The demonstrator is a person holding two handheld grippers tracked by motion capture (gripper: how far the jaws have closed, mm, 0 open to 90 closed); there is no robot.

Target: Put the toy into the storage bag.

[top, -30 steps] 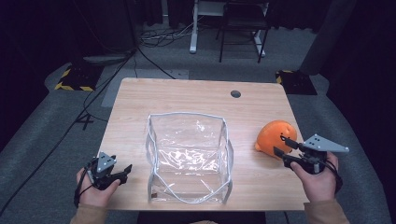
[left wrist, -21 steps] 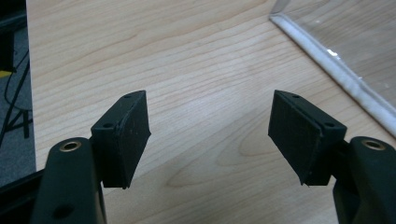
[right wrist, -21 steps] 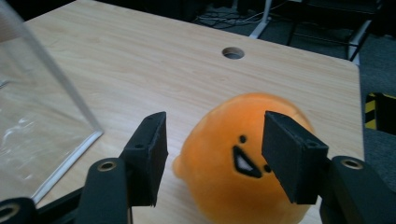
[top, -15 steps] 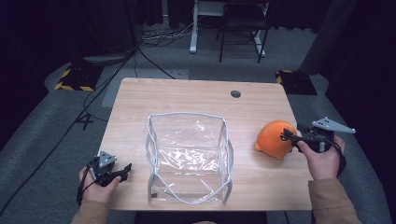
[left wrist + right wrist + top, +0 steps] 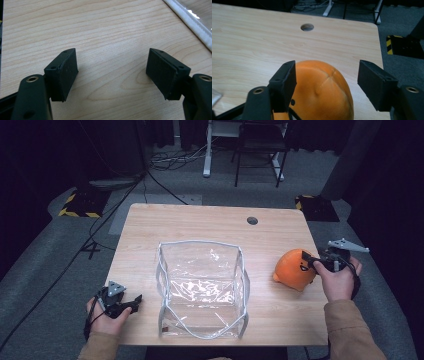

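An orange plush toy (image 5: 295, 269) is lying on the wooden table (image 5: 200, 225) at the right of the high view, just right of an open clear plastic bag (image 5: 201, 287) standing mid-frame. The right gripper (image 5: 309, 261) is reaching the toy's upper right side, its jaws having just been opening wide around it without pressing (nothing gripped yet). The left gripper (image 5: 131, 303) is resting at lower left, jaws spread and empty, so picking up and bagging the toy likely remains.

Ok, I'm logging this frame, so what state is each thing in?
Clear bag: upright, top open, nothing visible inside.
Orange plush toy: on the table, ungripped.
Left tongs: open over bare wood.
Right tongs: just been opening, wide around the toy's top.
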